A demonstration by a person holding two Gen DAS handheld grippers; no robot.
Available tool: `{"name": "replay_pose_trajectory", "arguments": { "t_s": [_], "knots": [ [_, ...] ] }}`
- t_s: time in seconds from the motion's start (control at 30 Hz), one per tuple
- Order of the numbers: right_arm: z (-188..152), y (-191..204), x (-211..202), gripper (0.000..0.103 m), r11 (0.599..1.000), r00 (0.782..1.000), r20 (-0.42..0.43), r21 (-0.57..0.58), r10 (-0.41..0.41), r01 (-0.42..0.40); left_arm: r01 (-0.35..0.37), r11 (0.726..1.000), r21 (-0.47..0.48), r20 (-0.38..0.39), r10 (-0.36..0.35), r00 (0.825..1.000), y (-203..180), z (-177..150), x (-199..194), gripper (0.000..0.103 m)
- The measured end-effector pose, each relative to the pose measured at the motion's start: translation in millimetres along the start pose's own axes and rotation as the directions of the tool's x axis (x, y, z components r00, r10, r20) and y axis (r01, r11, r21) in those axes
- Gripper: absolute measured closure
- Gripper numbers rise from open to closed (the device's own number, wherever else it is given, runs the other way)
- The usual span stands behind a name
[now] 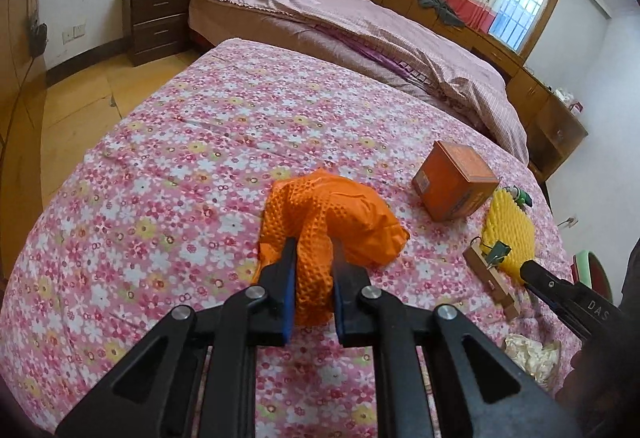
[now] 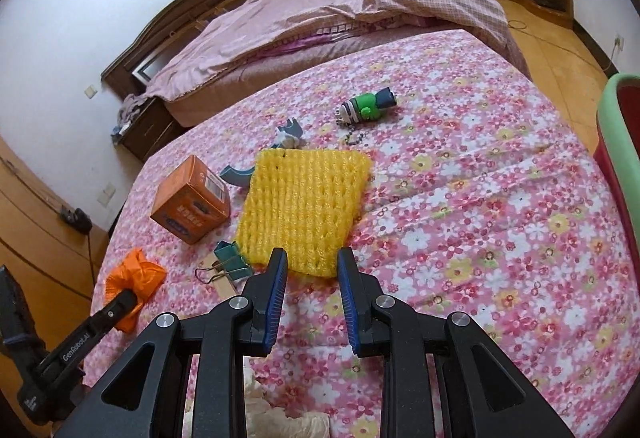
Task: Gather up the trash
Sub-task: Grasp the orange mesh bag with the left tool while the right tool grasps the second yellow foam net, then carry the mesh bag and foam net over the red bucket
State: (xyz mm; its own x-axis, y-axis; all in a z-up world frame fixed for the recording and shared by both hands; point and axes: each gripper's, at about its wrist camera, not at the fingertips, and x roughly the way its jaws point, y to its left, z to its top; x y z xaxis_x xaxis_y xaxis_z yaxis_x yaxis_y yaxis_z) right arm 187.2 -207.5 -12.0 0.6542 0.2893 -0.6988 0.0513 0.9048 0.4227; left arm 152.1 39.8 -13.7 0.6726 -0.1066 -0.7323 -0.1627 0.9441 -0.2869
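Lifting away now risks the orange plastic bag, pinched only by a fold in the left gripper, slipping back onto the floral surface, while the right gripper, jaws narrowly parted and empty, snags the yellow foam net

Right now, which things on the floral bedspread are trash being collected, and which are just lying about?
Trash, likely:
orange glove, clamped in left gripper
yellow foam net, ahead of the open right gripper

Lying about, likely:
orange box
binder clip
green toy
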Motion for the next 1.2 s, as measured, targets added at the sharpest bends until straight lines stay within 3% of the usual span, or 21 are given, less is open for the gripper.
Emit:
{"name": "replay_pose_trajectory", "arguments": {
  "t_s": [0.1,0.17,0.2,0.4,0.5,0.57,0.63,0.77,1.2],
  "knots": [
    [1.5,-0.7,-8.8,0.075,1.0,0.999,0.028,0.004,-0.017,0.017,-0.005,1.0,0.008,0.003,0.005,1.0,-0.7,-0.1,0.5,0.089],
    [3.5,-1.9,-10.3,0.049,0.999,0.999,0.04,0.007,-0.033,0.033,-0.006,1.0,0.01,0.006,0.006,1.0,-1.0,-0.5,1.0,0.089],
    [4.9,-2.9,-9.5,0.045,0.999,0.999,0.039,0.012,-0.033,0.032,-0.003,1.0,0.008,0.006,0.003,1.0,-0.5,-0.5,1.2,0.089],
    [11.5,0.3,4.5,0.045,0.999,0.998,0.021,-0.003,-0.052,0.052,0.007,1.0,0.003,0.007,-0.007,1.0,0.2,-2.0,0.7,0.089],
    [8.6,11.3,10.8,0.046,0.987,0.992,0.043,-0.109,-0.117,0.121,0.009,1.0,0.001,0.006,-0.009,1.0,0.4,-2.2,0.7,0.089],
    [4.1,20.7,13.0,0.055,0.967,0.984,0.052,-0.182,-0.172,0.178,0.013,1.0,-0.005,0.005,-0.013,1.0,1.3,-1.9,0.9,0.089],
    [2.3,18.9,12.2,0.074,0.978,0.992,0.034,-0.17,-0.119,0.123,0.015,1.0,-0.006,0.004,-0.015,1.0,1.2,-1.9,0.2,0.089],
    [-4.9,17.2,1.6,0.091,0.977,0.99,0.06,-0.164,-0.126,0.135,0.044,0.999,-0.006,-0.005,-0.044,0.999,-0.7,-5.4,-7.8,0.089],
    [-38.4,14.3,-99.9,0.092,0.972,0.96,0.244,-0.154,-0.136,0.177,0.149,0.987,0.053,0.025,-0.151,0.988,-35.1,-24.9,-70.4,0.089]
  ]
}}
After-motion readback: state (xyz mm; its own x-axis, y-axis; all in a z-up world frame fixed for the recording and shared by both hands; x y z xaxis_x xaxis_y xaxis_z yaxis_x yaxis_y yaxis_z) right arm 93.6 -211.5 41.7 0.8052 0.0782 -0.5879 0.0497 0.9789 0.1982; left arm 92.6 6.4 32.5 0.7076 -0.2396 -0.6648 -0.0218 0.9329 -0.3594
